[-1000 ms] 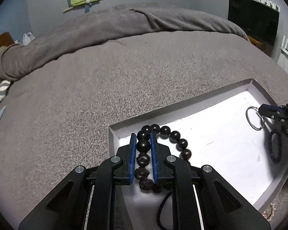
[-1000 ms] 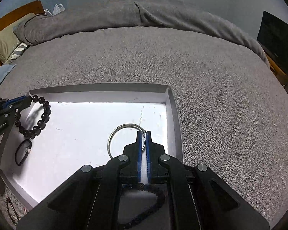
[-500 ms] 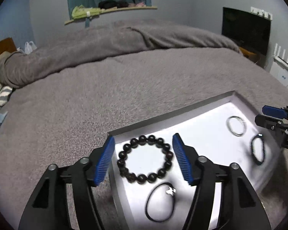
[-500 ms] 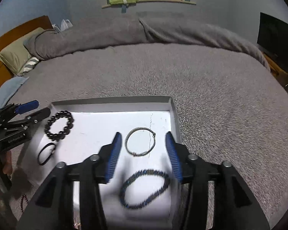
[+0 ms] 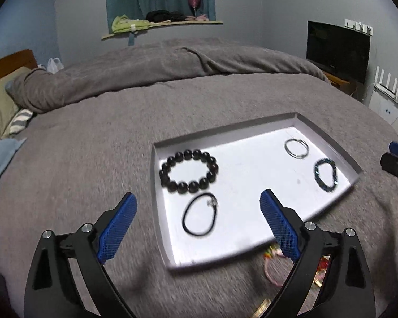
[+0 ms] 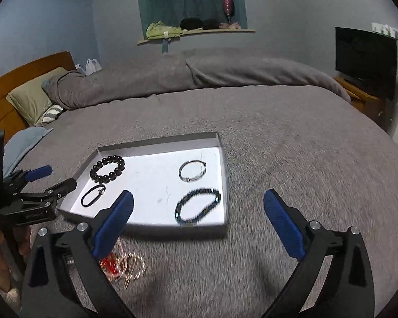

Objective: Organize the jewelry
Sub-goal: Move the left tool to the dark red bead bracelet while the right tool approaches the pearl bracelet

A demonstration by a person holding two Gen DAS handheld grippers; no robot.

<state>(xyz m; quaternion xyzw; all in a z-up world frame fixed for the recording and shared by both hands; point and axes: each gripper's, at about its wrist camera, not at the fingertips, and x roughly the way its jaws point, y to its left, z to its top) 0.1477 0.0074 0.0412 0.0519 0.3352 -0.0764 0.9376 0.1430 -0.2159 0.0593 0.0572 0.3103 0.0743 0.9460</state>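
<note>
A white tray (image 5: 252, 180) lies on the grey bed. It holds a black bead bracelet (image 5: 189, 171), a black cord bracelet (image 5: 200, 214), a silver bangle (image 5: 296, 148) and a dark blue bead bracelet (image 5: 325, 175). My left gripper (image 5: 197, 194) hovers short of the tray's near left corner, its jaws opening wide with nothing between them. My right gripper (image 6: 198, 194) hangs back from the tray (image 6: 151, 175), its jaws opening too, empty. From the right wrist I see the bangle (image 6: 192, 171), the blue bracelet (image 6: 197, 206), the black beads (image 6: 107, 168) and the left gripper (image 6: 59, 176).
A loose pile of pink, red and gold jewelry (image 6: 122, 263) lies on the bedcover just in front of the tray. A rolled duvet (image 5: 159, 63) runs across the far side, a pillow (image 6: 31, 98) sits at the left and a TV (image 5: 337, 50) at the right.
The left gripper let go of the black bead bracelet and the right let go of the silver bangle. Both opened wide and pulled back and up from the tray.
</note>
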